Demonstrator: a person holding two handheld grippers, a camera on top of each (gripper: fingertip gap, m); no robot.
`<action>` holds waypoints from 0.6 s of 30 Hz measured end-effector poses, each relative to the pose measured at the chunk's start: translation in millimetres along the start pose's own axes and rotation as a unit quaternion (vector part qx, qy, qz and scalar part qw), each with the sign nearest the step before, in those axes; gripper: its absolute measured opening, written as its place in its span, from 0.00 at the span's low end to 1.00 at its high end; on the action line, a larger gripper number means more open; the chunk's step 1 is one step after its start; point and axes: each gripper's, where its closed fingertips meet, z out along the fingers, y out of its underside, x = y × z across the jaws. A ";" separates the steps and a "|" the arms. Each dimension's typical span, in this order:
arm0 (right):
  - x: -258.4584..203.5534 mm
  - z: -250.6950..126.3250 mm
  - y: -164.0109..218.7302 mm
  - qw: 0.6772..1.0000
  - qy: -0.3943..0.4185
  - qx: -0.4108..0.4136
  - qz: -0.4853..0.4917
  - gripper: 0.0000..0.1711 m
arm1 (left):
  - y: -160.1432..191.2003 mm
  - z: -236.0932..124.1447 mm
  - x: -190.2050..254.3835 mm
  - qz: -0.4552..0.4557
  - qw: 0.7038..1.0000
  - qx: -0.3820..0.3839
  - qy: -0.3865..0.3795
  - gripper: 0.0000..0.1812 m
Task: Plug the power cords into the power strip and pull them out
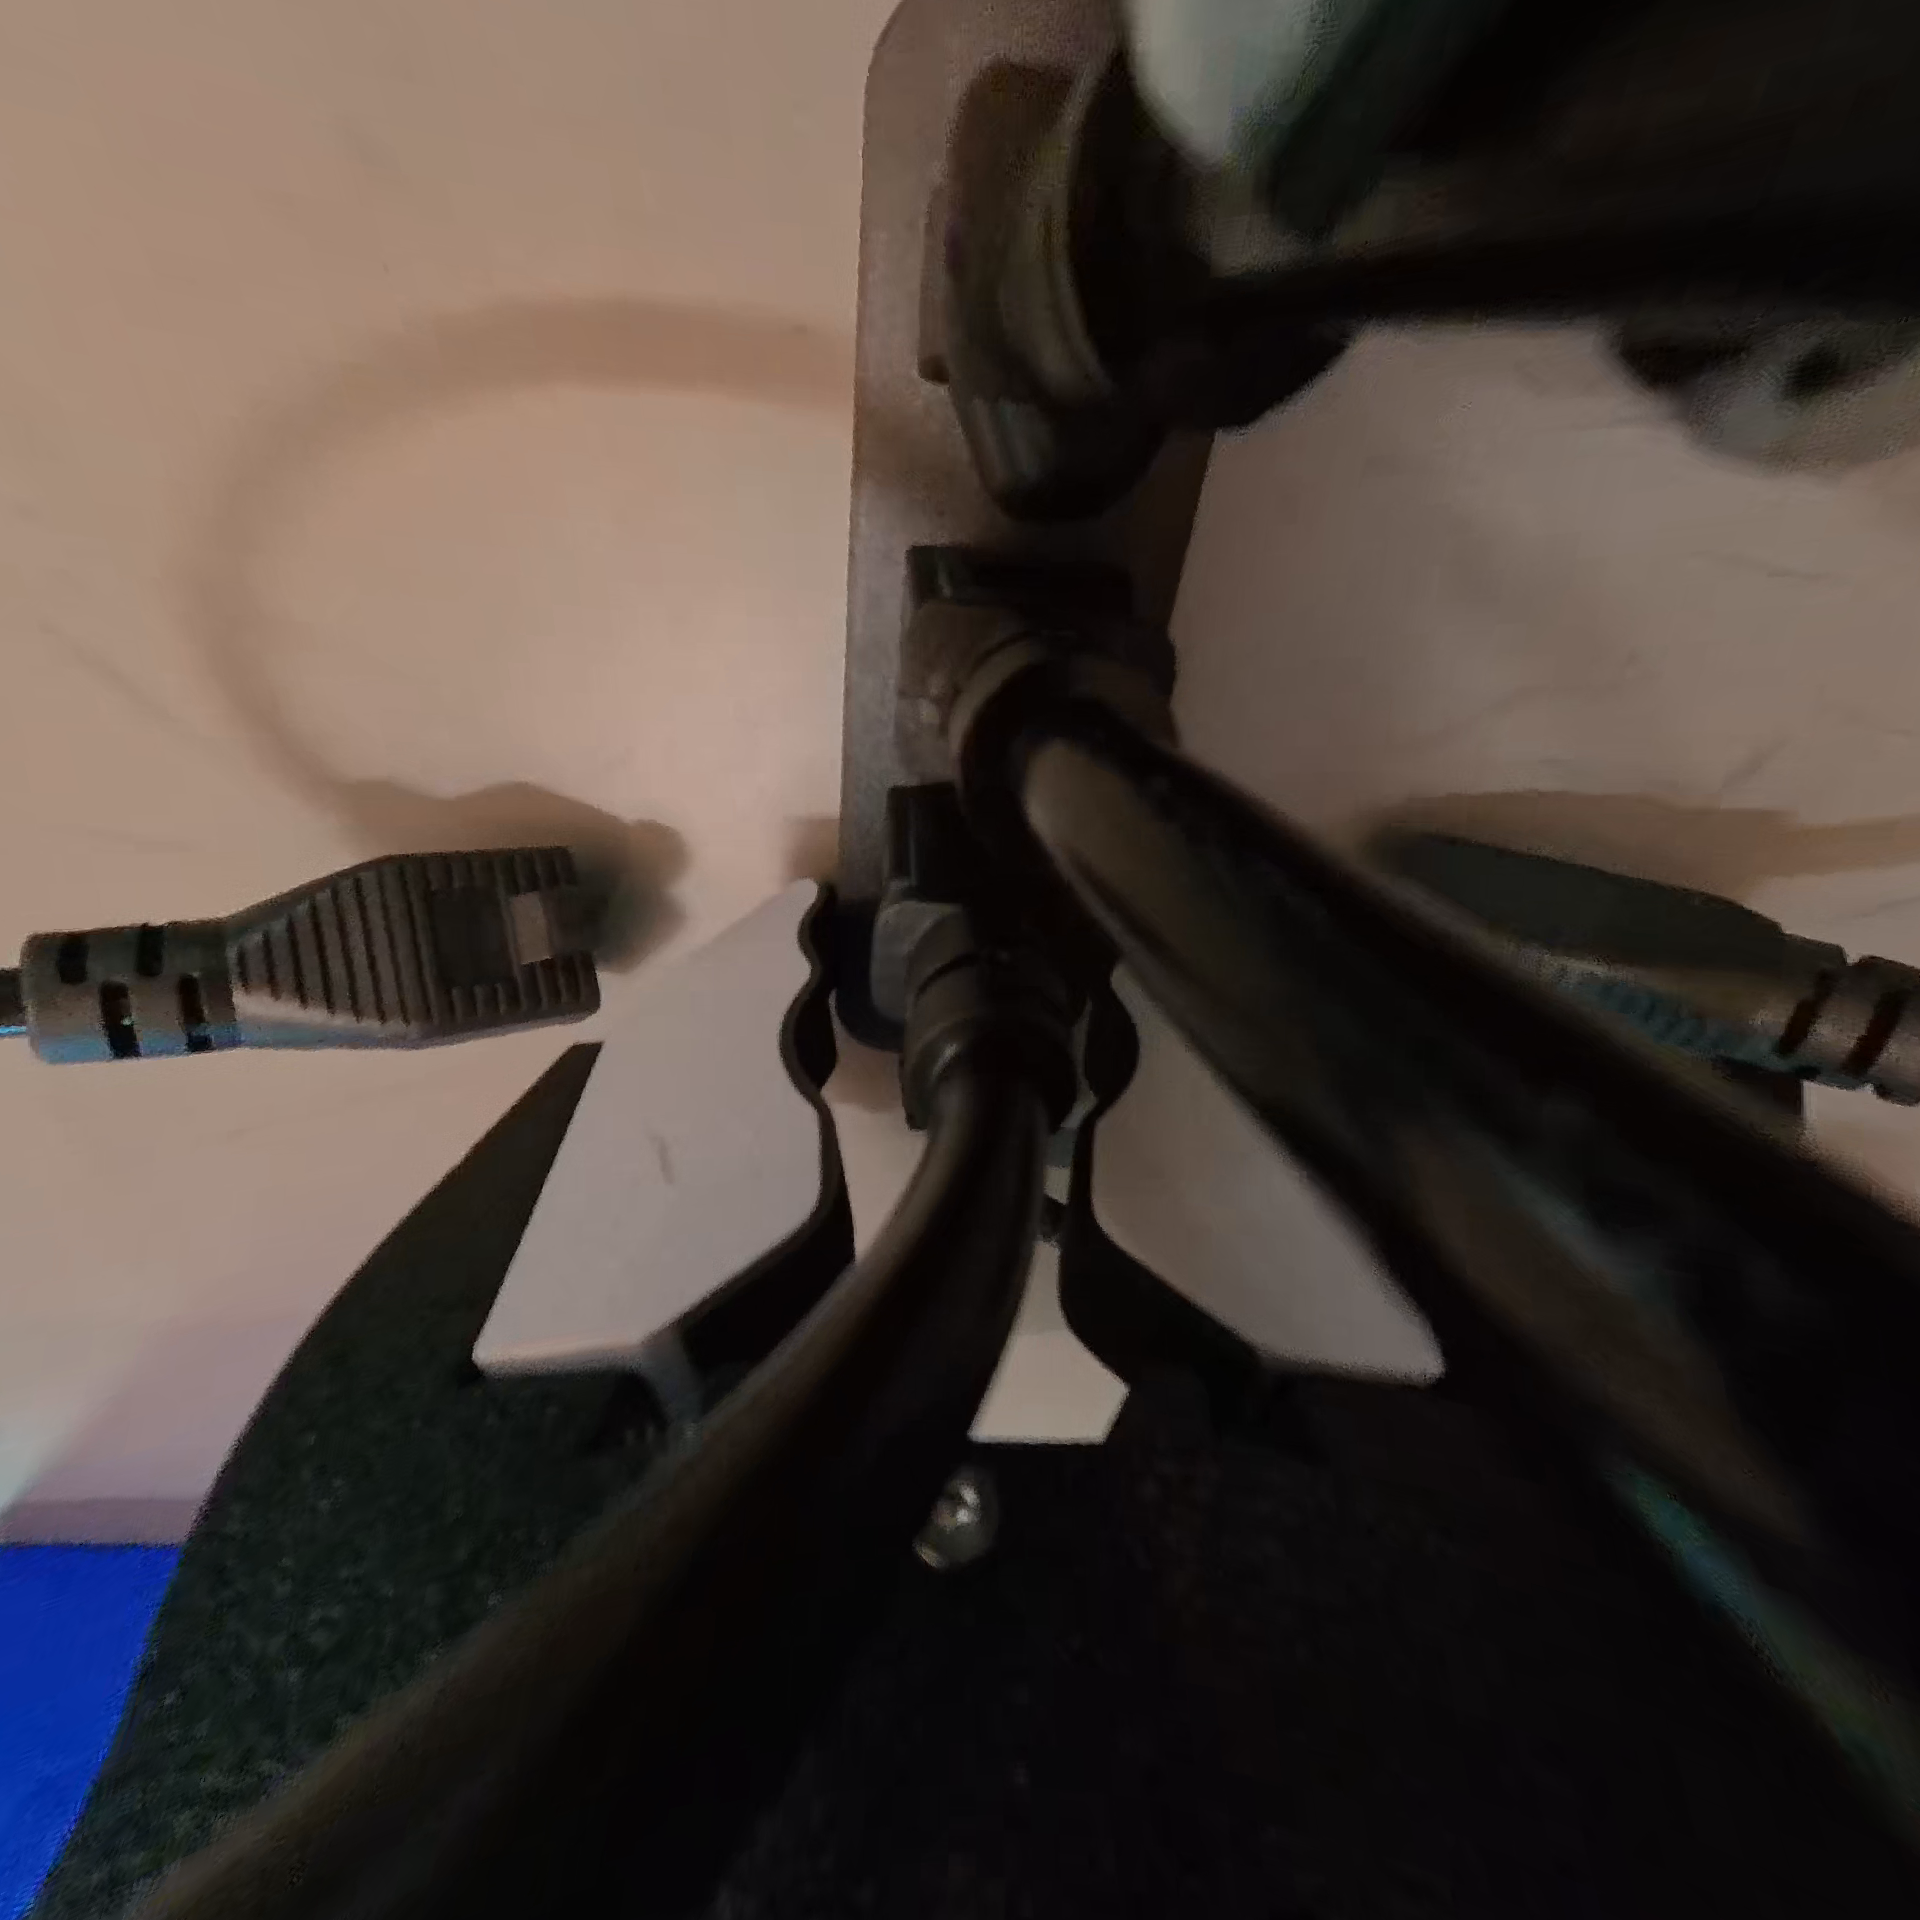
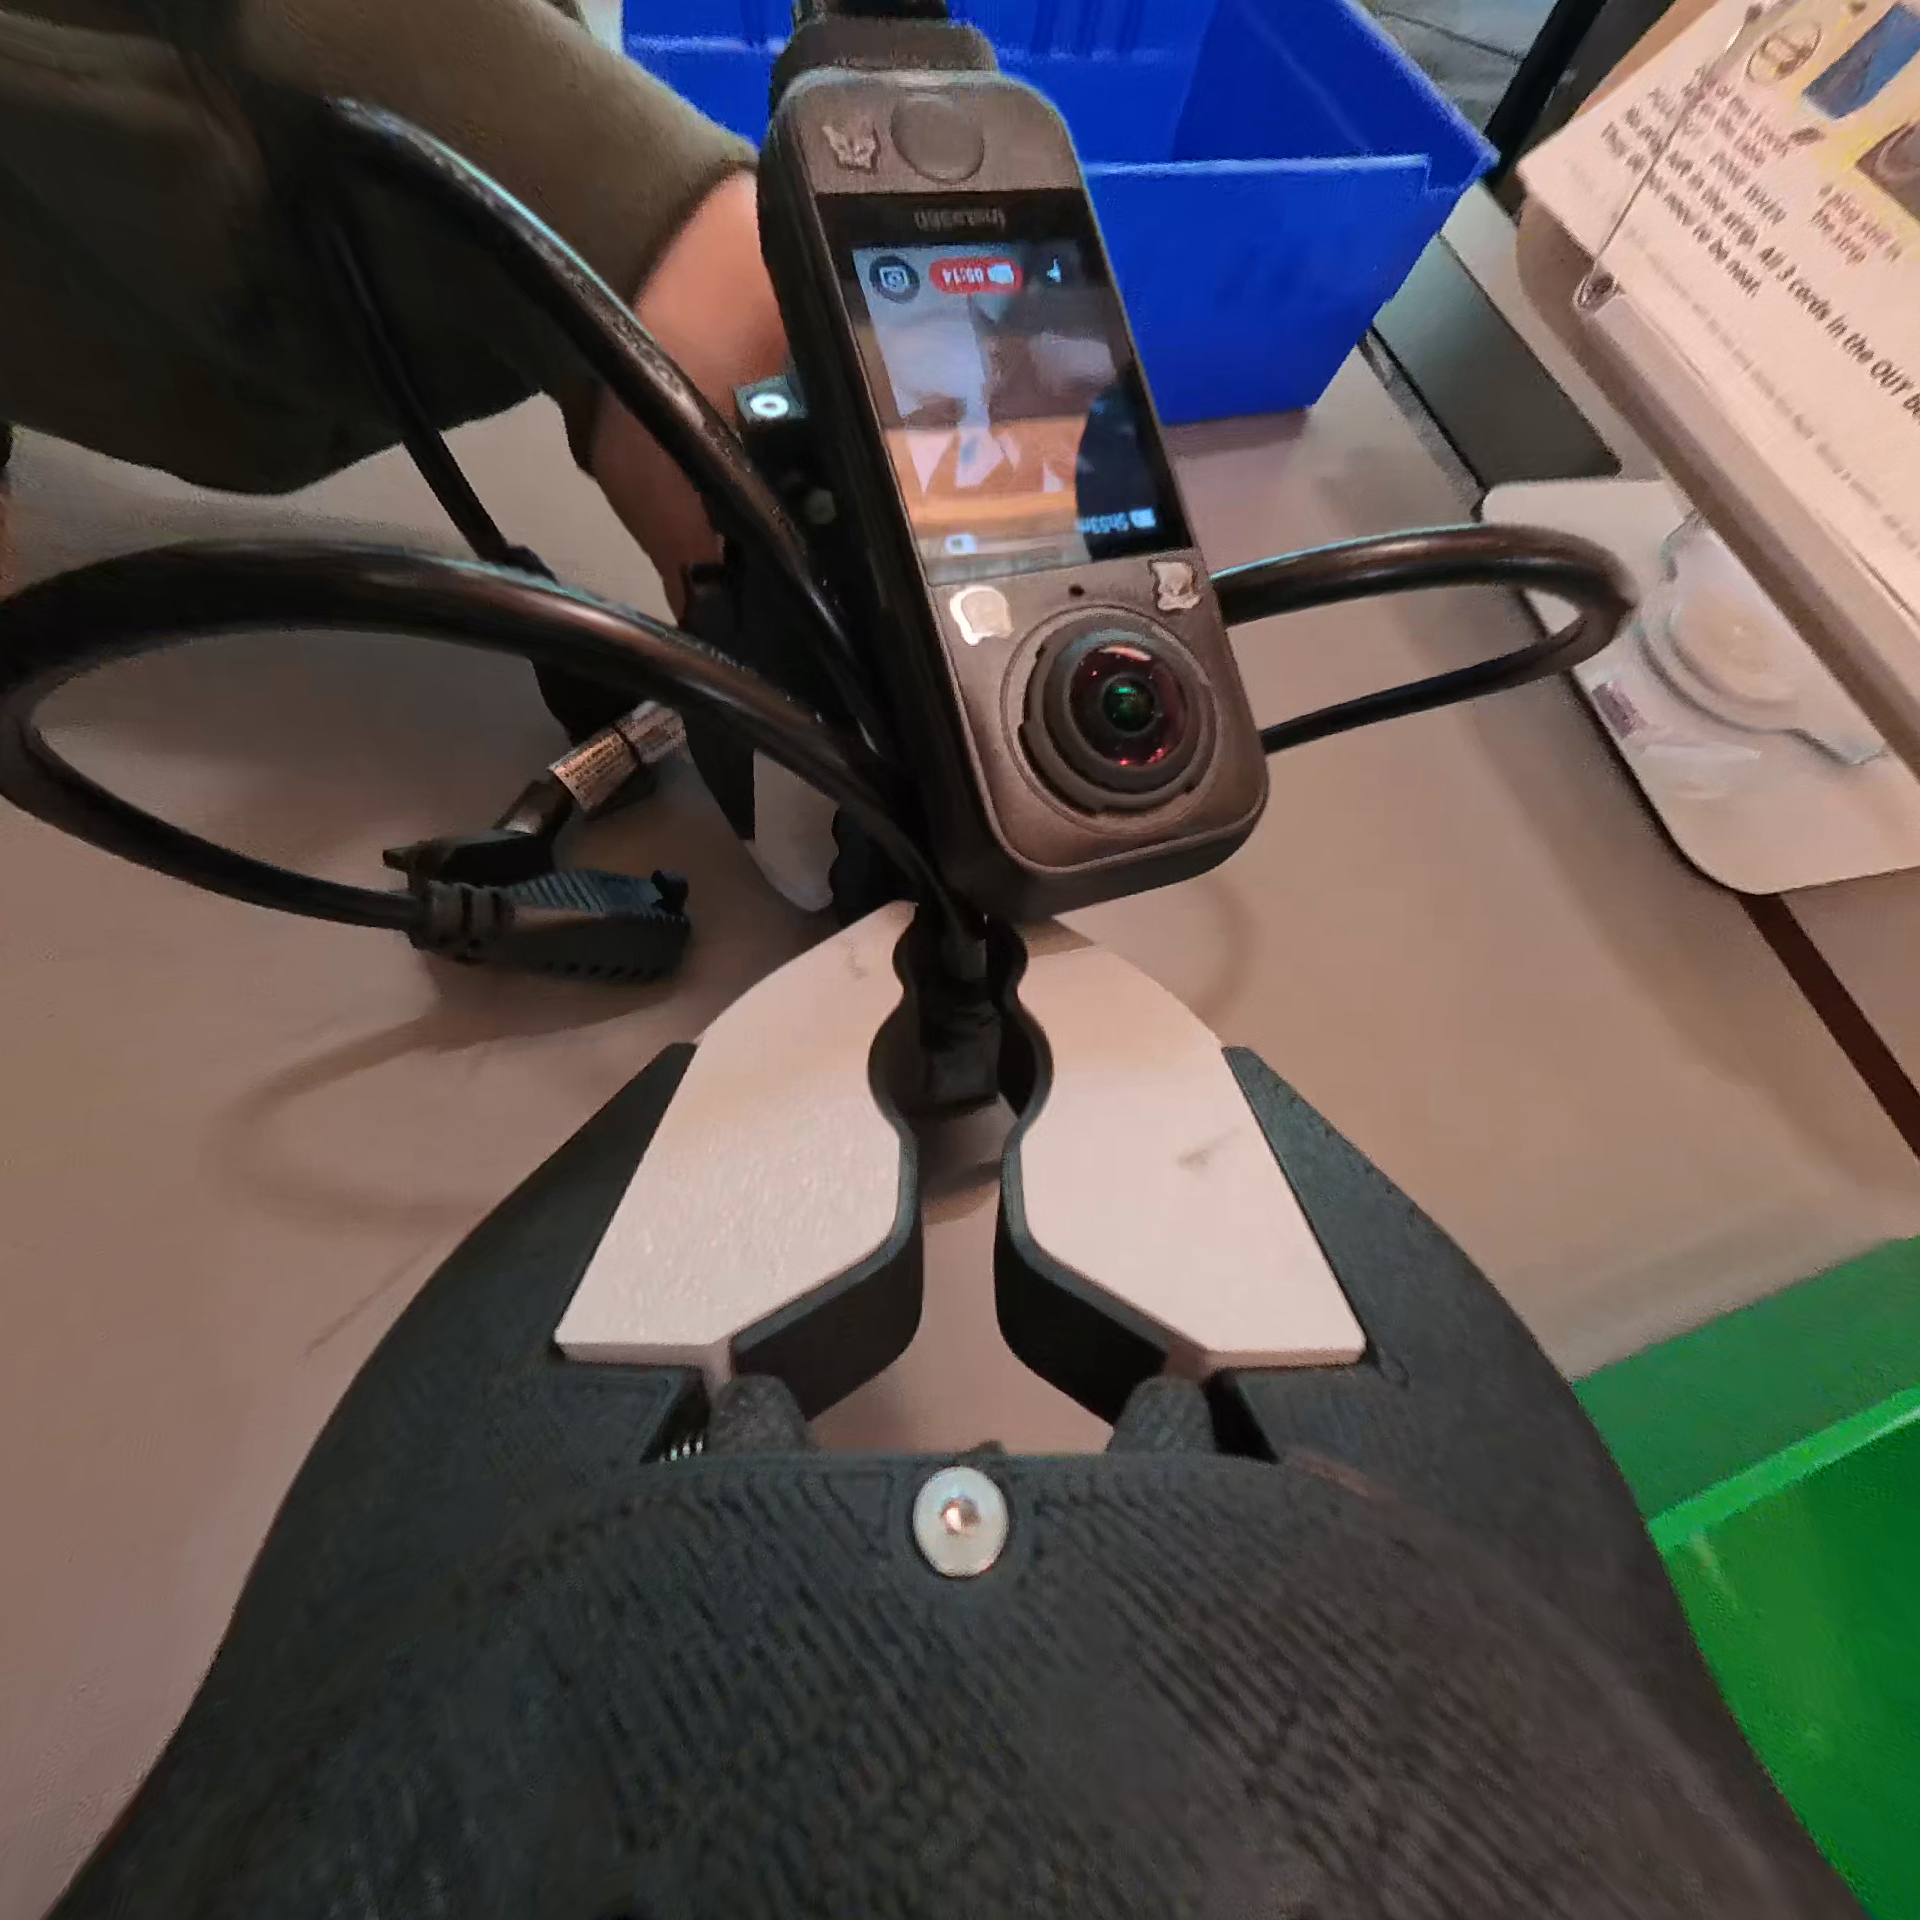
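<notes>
Your left gripper is clamped on the nearest plug, seated in the power strip lying on the table; a second plug sits just beyond. Your right gripper closes on a plug body. Plugs are rigid and probably tightly seated; cords are stiff and springy. Grip the moulded body, never the cable.
</notes>
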 end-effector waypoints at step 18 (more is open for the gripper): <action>-3.7 -3.0 14.8 0.998 0.003 -0.054 0.022 0.05 | -14.3 -24.4 5.5 -0.005 0.978 0.203 0.044 0.19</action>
